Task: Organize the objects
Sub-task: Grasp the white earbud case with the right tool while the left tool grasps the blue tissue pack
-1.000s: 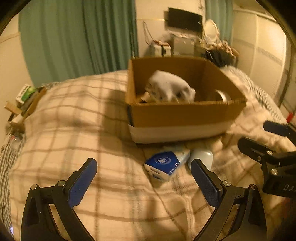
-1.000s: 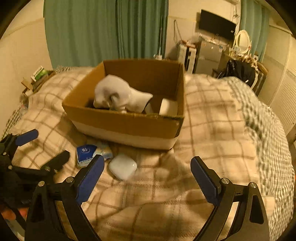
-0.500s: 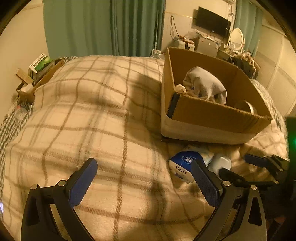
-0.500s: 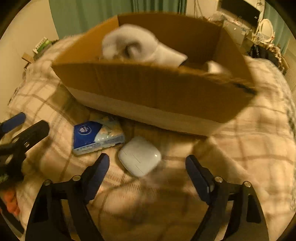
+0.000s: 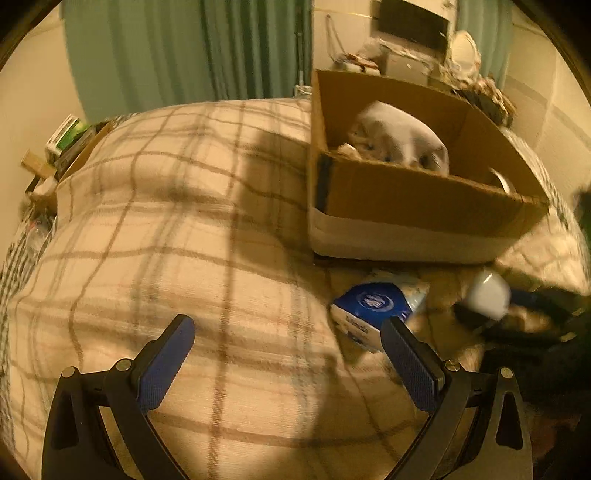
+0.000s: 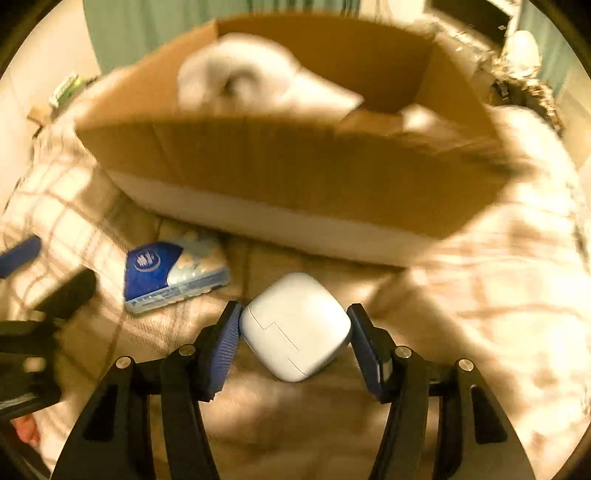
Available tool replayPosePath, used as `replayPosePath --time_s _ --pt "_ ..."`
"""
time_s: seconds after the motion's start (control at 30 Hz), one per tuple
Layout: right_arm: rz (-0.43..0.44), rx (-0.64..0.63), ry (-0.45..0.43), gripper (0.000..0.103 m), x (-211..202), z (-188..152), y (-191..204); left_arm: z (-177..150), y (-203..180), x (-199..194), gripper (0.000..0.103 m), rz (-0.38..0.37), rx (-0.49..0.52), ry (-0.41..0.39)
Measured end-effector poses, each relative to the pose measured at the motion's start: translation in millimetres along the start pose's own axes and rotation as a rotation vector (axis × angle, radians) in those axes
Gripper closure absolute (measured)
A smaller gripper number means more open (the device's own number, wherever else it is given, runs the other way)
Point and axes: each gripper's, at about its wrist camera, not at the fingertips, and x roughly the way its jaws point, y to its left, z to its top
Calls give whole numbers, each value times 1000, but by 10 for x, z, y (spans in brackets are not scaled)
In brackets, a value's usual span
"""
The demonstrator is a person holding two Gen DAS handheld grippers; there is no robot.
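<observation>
A white rounded case (image 6: 295,326) lies on the plaid blanket in front of a cardboard box (image 6: 288,166). My right gripper (image 6: 293,332) has closed around the case, both pads touching its sides. A blue tissue pack (image 6: 173,273) lies just left of it. In the left wrist view the tissue pack (image 5: 376,306) sits ahead and to the right of my open, empty left gripper (image 5: 284,354), with the white case (image 5: 487,293) and the right gripper (image 5: 532,317) beyond it. The box (image 5: 413,206) holds a white cloth (image 5: 402,136).
The plaid blanket (image 5: 184,229) covers the bed to the left of the box. A cluttered shelf with boxes (image 5: 62,144) stands at the far left edge. Green curtains (image 5: 184,48) and a dresser with a TV (image 5: 413,22) are behind.
My right gripper moved down and forward to the white case and narrowed its jaws onto it. My left gripper shifted slightly; the box now appears closer and further right.
</observation>
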Motion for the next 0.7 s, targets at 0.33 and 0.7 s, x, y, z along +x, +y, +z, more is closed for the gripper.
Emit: replayPosePath --time_s 0.33,0.7 --pt "-27 34 -74 45 -486 -114 -308 49 -662 264 0 -30 224 35" --pt "-11 50 -36 45 -325 -84 -274 67 -646 517 44 -54 204 108"
